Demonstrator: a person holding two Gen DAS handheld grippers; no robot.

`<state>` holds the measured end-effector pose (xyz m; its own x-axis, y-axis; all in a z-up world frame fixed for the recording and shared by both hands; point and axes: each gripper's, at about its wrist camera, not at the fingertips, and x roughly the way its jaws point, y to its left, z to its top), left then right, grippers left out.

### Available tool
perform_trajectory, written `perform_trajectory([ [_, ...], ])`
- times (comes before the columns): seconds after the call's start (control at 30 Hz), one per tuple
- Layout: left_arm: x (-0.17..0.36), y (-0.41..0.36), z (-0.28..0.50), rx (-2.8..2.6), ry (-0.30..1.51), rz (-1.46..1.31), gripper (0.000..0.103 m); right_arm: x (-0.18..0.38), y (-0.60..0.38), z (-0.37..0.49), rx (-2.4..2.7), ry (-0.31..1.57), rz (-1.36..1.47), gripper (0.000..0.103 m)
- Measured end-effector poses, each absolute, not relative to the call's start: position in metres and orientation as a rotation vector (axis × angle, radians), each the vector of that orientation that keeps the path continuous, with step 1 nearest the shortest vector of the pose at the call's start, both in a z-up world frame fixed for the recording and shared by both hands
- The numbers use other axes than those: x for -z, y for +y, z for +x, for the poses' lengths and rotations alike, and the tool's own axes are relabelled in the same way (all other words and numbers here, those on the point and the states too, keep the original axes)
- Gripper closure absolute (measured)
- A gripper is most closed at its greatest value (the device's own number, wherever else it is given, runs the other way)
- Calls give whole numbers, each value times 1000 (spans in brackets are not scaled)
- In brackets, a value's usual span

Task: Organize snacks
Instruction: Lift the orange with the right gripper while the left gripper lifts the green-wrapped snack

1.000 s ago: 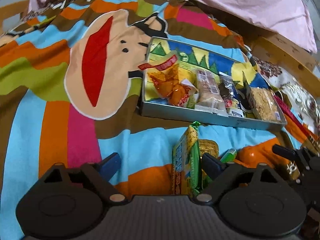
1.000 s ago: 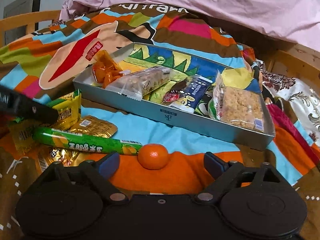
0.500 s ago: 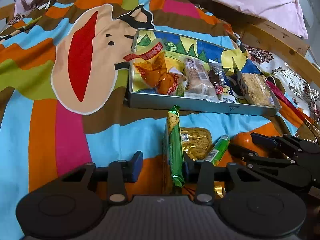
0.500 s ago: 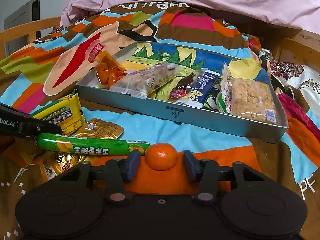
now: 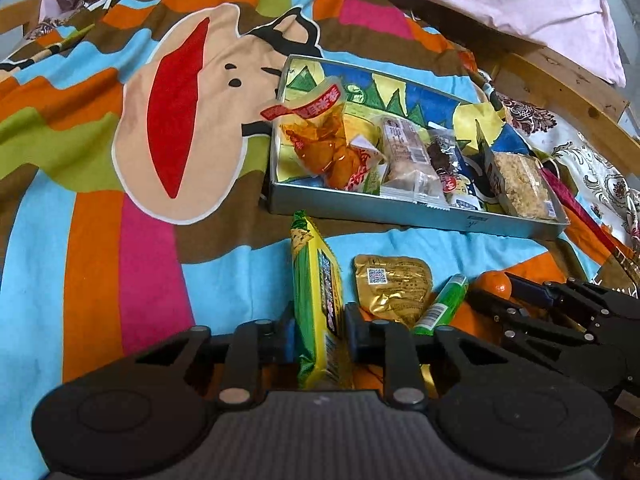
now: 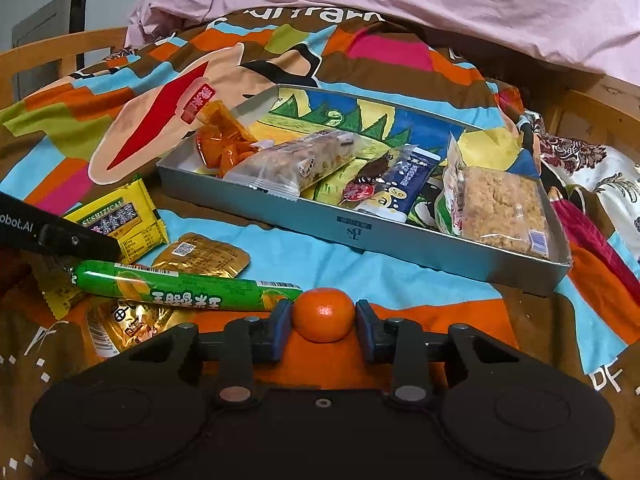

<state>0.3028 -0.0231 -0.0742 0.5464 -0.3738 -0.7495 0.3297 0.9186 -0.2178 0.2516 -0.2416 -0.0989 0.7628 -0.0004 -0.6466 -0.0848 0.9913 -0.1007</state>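
A grey metal tray point(image 5: 400, 216) holding several wrapped snacks rests on the colourful blanket. In front of it, my left gripper point(image 5: 322, 332) is closing, its pads pressing both sides of a yellow-green snack packet point(image 5: 316, 280) that stands on edge. In the right wrist view, my right gripper point(image 6: 323, 322) is closing on a small mandarin orange point(image 6: 324, 314), with a pad touching each side. The same packet point(image 6: 120, 220) shows there at the left under the left gripper's finger point(image 6: 60, 236). The tray point(image 6: 400, 240) lies just beyond the orange.
A green sausage stick point(image 6: 180, 292) and gold foil packets point(image 6: 200, 256) lie between the two grippers. A pink duvet point(image 6: 400, 8) is heaped behind the tray. A wooden bed frame point(image 5: 560, 80) and floral cloth point(image 5: 600, 176) border the right side.
Both grippers went from wide open to closed: the left onto the yellow-green packet, the right onto the orange. Neither hand has shifted.
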Motion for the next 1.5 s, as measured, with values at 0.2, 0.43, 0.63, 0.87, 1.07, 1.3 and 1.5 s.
perform_trajectory([
  [0.2,69,-27,298,430,874,-30,89,97,-235,247,-51,689,-172,67],
  [0.43,65,-26,296,418,847,-31,90,94,-231,245,-58,667,-207,67],
  [0.63,62,-24,295,410,825,-36,90,92,-231,243,-49,655,-212,67],
  [0.87,59,-24,295,405,801,-47,90,90,-230,243,-42,642,-214,67],
  [1.07,52,-22,292,399,763,-57,90,87,-229,241,-39,622,-220,67],
  [1.3,45,-23,289,399,720,-61,90,83,-227,239,-36,603,-221,67],
  [1.5,41,-26,286,397,690,-32,90,82,-226,238,-40,591,-227,67],
])
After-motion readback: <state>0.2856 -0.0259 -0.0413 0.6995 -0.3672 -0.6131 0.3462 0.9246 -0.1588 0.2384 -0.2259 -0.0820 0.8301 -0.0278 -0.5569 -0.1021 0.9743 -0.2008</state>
